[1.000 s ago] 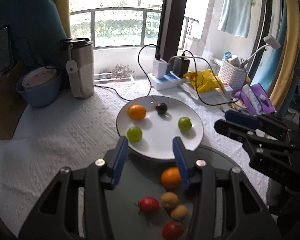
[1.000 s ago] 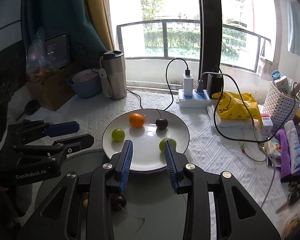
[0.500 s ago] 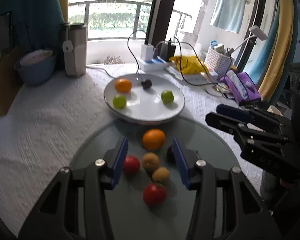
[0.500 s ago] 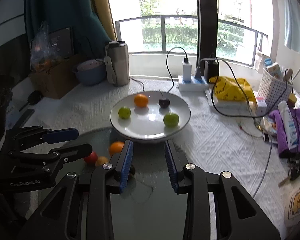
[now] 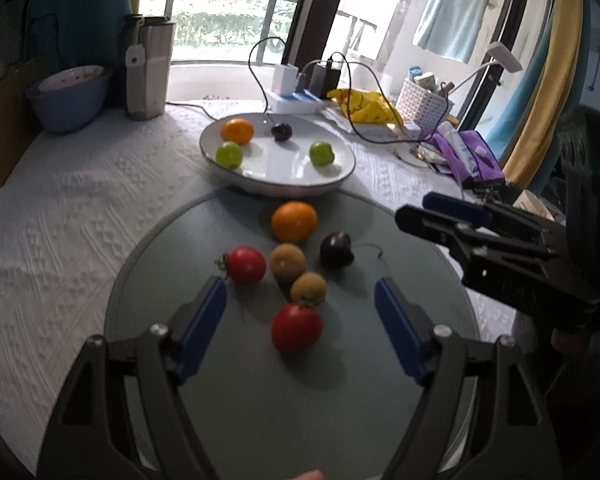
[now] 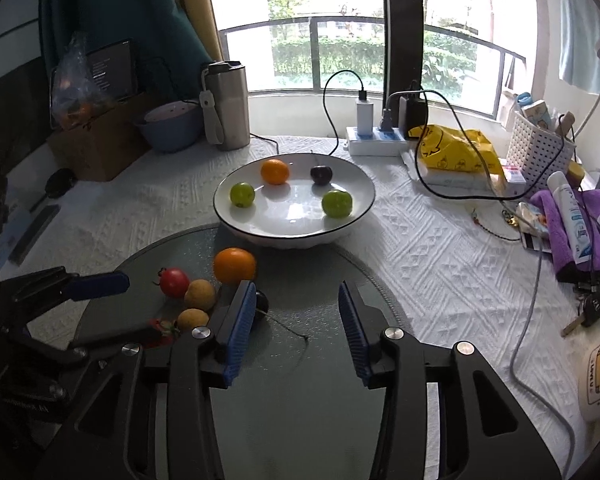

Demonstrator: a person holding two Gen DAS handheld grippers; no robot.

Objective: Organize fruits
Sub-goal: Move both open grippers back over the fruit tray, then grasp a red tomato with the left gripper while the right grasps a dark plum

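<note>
Left gripper (image 5: 300, 312): just opened wide, empty, above tomato (image 5: 297, 326).
Right gripper (image 6: 296, 320): just opened, holds nothing.
Plate (image 6: 236, 224): four fruits.

Pouring in from the window (image 6: 340, 52) behind the table as strong daylight, blowing out the panes. Casting soft shadows of the fruit toward the camera across the glass board (image 5: 260, 380). Glinting on the white plate (image 6: 296, 216). Blurring slightly on the near red tomato (image 5: 296, 326) in the left view. Bending straight lines at the edges, darkening into black corners.
</note>
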